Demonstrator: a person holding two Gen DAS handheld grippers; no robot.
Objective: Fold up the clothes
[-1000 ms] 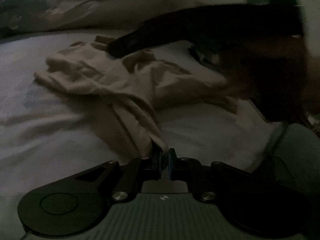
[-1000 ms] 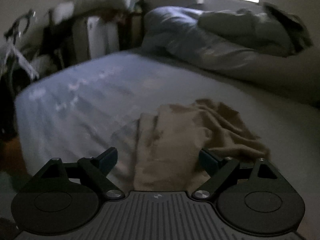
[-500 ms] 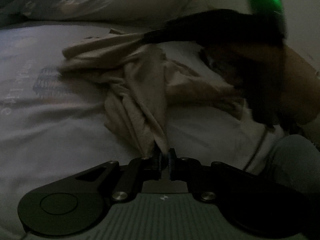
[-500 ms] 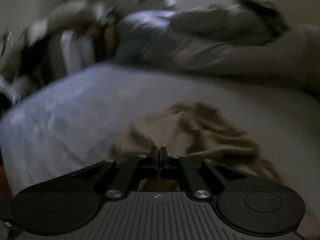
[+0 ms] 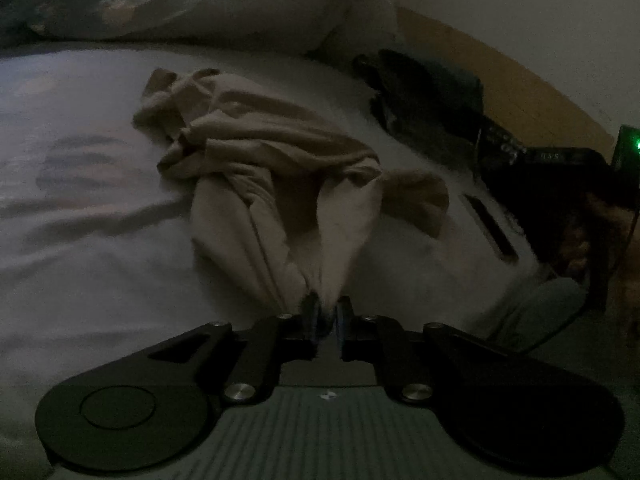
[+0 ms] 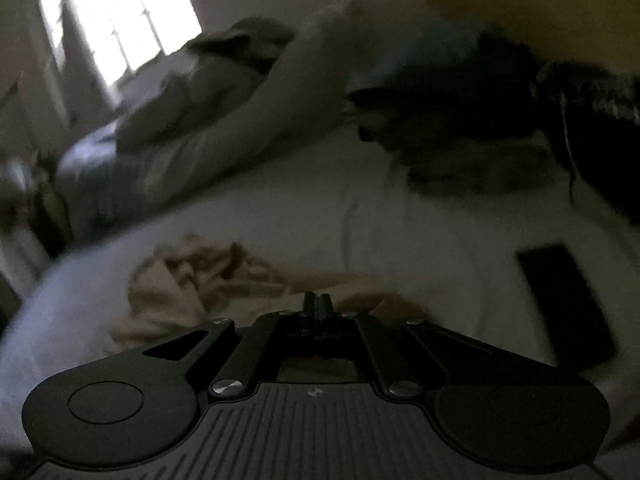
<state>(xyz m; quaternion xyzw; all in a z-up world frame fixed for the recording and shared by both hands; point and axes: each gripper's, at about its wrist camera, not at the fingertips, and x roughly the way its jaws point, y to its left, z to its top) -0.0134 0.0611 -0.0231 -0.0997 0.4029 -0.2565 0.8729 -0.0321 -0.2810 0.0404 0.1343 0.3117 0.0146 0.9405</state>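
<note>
A crumpled beige garment (image 5: 260, 140) lies on the white bed sheet (image 5: 80, 248). My left gripper (image 5: 326, 314) pinches a bunched end of it at the near side. Its jaws are opening a little, and the cloth is still between the pads. The right wrist view is blurred. There my right gripper (image 6: 318, 304) is shut, and a fold of the same garment (image 6: 180, 292) is drawn up to its tips. In the left wrist view a flap of the cloth stretches out to the right.
A dark pile of clothes (image 5: 424, 92) (image 6: 460, 120) sits at the far right of the bed. A black phone (image 5: 488, 224) (image 6: 568, 304) lies flat to the right of the garment. Pillows and a duvet (image 5: 200, 12) line the back. A hand (image 5: 580, 236) shows at the right edge.
My right gripper shut on the garment and swept to the right, rolling, so a flap now trails that way. The left gripper rose a little with its bunch, and its pads stand slightly wider.
</note>
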